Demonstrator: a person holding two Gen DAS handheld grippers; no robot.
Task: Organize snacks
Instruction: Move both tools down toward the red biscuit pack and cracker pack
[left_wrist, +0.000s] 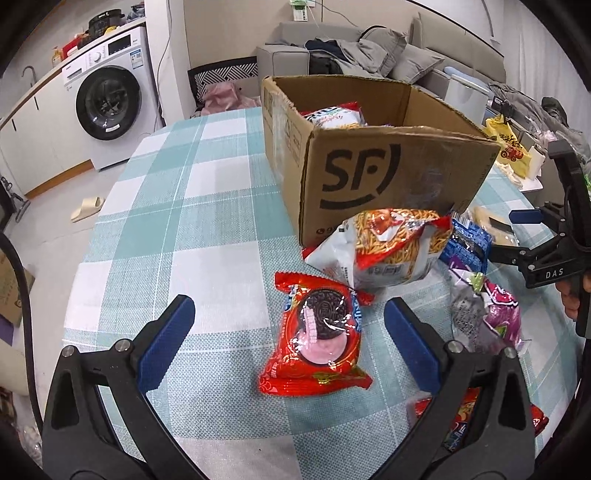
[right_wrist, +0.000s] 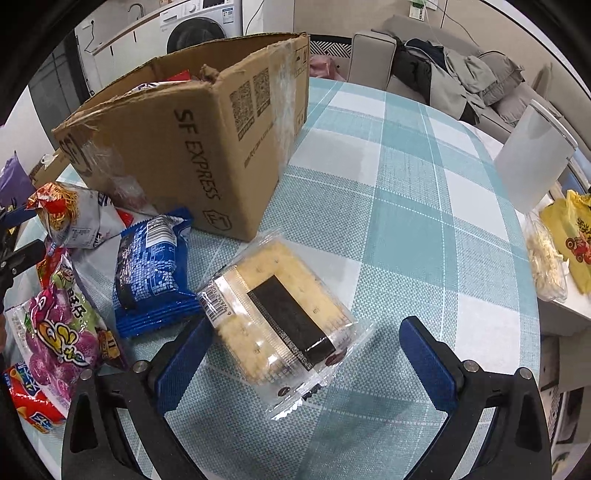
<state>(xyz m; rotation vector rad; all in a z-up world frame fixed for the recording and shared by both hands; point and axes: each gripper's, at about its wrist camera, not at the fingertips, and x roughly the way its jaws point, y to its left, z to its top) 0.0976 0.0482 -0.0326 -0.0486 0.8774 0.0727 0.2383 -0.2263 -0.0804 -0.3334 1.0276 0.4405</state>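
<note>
Snack packs (left_wrist: 397, 247) before box (left_wrist: 388, 173), on table (left_wrist: 184, 221)

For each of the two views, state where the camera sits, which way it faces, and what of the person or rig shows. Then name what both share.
Left wrist: sits behind the left tongs, open, looking down and forward at the red cookie pack with the cardboard box beyond; the right tongs show at the right edge.
Right wrist: sits behind the right tongs, open, facing the clear cracker pack beside the cardboard box.
Shared: box, noodle-snack bag, blue packet, checked tablecloth.
</note>
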